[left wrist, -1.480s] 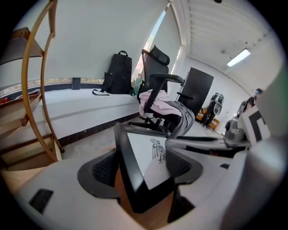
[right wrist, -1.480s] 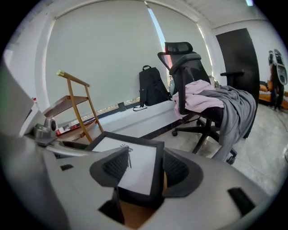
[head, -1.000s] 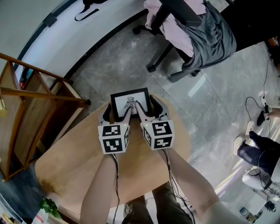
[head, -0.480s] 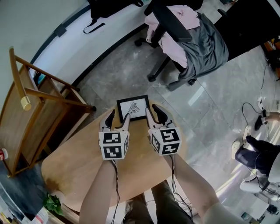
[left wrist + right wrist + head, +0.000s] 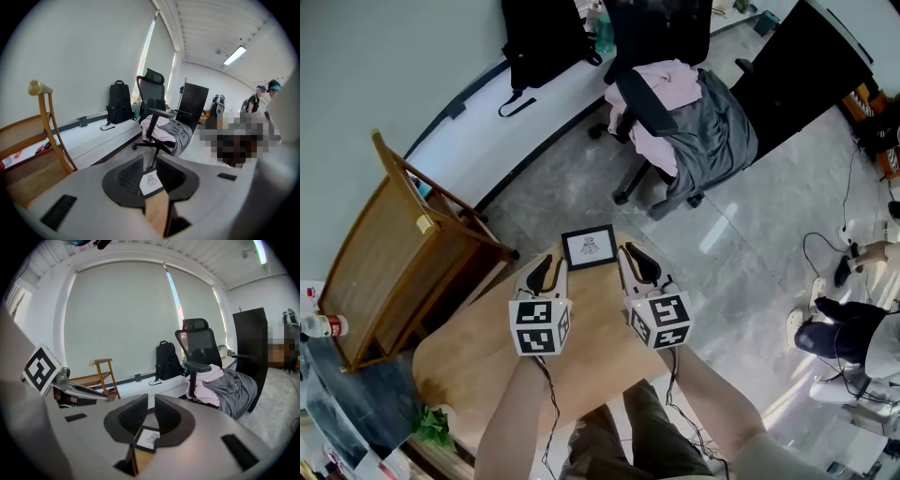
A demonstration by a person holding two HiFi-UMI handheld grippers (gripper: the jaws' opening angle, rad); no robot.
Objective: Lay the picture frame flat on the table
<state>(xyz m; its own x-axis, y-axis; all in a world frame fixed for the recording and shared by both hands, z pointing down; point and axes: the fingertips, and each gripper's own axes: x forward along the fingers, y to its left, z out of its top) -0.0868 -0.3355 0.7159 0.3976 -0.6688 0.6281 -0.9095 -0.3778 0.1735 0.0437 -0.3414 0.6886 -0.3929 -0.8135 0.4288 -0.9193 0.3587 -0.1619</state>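
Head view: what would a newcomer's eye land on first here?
The small black picture frame, lying flat at the round wooden table's far edge. The left claw and right claw flank it, both closing on nothing. Beyond stands an office chair draped in pink and grey clothes.

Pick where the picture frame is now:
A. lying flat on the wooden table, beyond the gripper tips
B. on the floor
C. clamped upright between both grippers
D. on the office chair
A: the picture frame lies face up on the table near its far edge. The left gripper and right gripper sit short of it, jaws closing on nothing.
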